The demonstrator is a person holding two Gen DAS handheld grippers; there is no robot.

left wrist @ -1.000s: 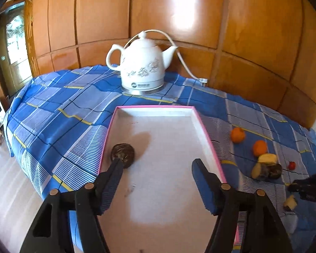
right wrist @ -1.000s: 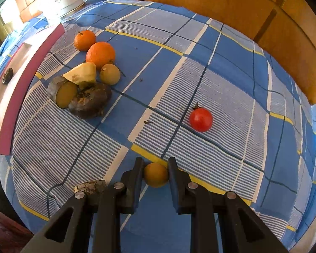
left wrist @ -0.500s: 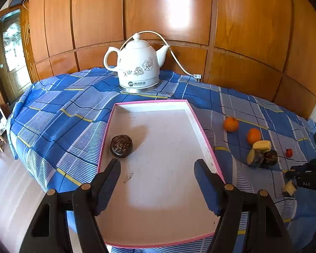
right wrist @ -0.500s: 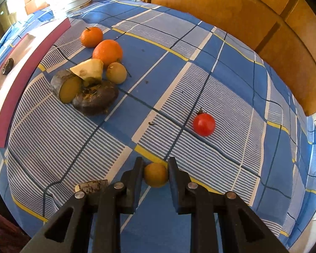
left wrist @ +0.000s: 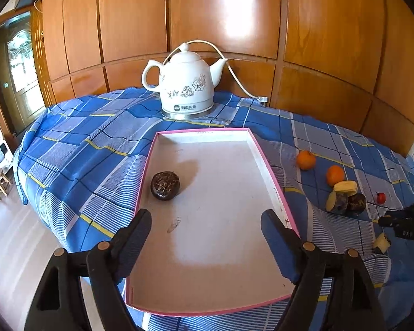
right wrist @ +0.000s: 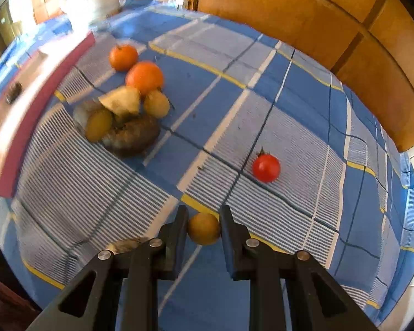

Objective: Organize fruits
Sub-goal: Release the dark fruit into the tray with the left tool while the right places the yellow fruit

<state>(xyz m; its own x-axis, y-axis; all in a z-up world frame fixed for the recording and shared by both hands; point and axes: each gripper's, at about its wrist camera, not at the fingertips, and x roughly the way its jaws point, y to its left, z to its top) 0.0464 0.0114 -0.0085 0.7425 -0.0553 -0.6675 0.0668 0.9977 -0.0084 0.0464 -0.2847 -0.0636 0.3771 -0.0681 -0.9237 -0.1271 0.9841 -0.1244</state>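
Blue plaid cloth covers the surface (right wrist: pixel 303 127) under both claws. Right claw (right wrist: pixel 203 227) pinches a small yellow-brown fruit (right wrist: pixel 203 229) between its fingers; ahead to its right lies a red cherry tomato (right wrist: pixel 266 168), ahead to its left a cluster of fruits (right wrist: pixel 124 110). Left claw (left wrist: pixel 205 227) hangs spread wide over the pink-rimmed tray (left wrist: pixel 270 176), a dark round fruit (left wrist: pixel 165 185) ahead beyond its left finger.
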